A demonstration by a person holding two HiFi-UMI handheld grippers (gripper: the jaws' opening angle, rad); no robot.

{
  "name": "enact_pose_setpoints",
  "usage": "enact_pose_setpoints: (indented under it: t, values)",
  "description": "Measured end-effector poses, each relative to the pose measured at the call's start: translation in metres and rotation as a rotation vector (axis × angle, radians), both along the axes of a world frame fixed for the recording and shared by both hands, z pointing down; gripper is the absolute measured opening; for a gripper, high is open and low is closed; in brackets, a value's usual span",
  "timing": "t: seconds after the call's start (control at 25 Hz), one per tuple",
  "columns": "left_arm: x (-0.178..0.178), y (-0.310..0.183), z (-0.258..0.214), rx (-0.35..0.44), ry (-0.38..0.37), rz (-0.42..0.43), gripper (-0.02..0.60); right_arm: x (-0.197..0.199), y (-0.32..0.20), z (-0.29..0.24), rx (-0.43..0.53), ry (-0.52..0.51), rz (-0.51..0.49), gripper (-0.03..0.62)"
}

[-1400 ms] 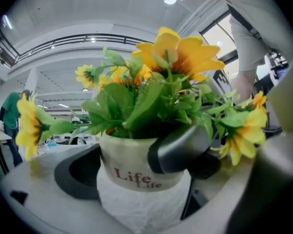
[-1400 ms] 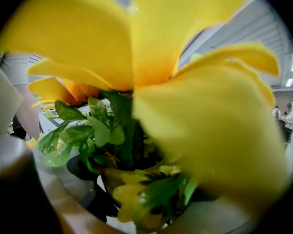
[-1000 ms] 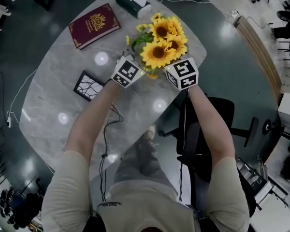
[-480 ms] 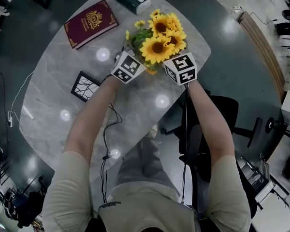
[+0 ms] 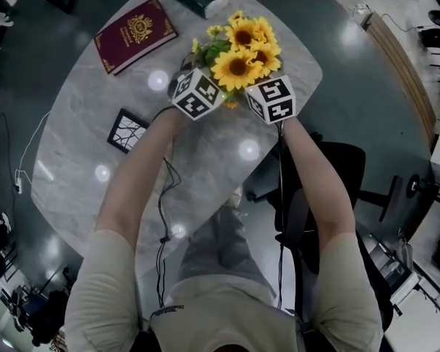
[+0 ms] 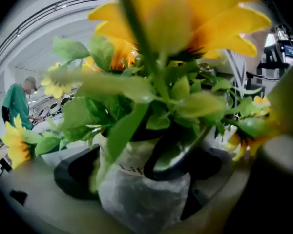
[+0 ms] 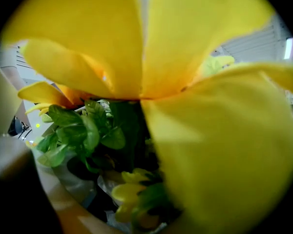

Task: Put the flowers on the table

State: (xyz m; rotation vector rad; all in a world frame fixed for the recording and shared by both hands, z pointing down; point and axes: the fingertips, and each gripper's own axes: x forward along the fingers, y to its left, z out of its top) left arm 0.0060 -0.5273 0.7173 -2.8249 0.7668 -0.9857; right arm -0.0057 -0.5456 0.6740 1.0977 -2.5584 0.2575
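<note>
Head view steeply overhead — gripper views close against shared flowers [image 5: 242,53]

The flowers [image 5: 242,53] have bright yellow petals, dark brown centres and green leaves; their pot [image 6: 136,194] is whitish with dark lettering. The bench [image 5: 205,167] is pale grey marble, faintly veined. The book [image 5: 136,34] is dark red with a gold crest and border. A black tile [image 5: 127,130] bears white crackle lines. The marker cubes [image 5: 196,94] are white with black squares.
</note>
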Motion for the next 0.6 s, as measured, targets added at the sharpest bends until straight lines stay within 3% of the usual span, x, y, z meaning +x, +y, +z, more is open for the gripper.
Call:
enact_pose_setpoints:
  t: [0.6]
  values:
    - [-0.0005, 0.0009, -0.0015, 0.012, 0.005, -0.007, 0.511, 0.0025, -0.0014, 0.0010, 0.004, -0.079, 0.035, 0.518]
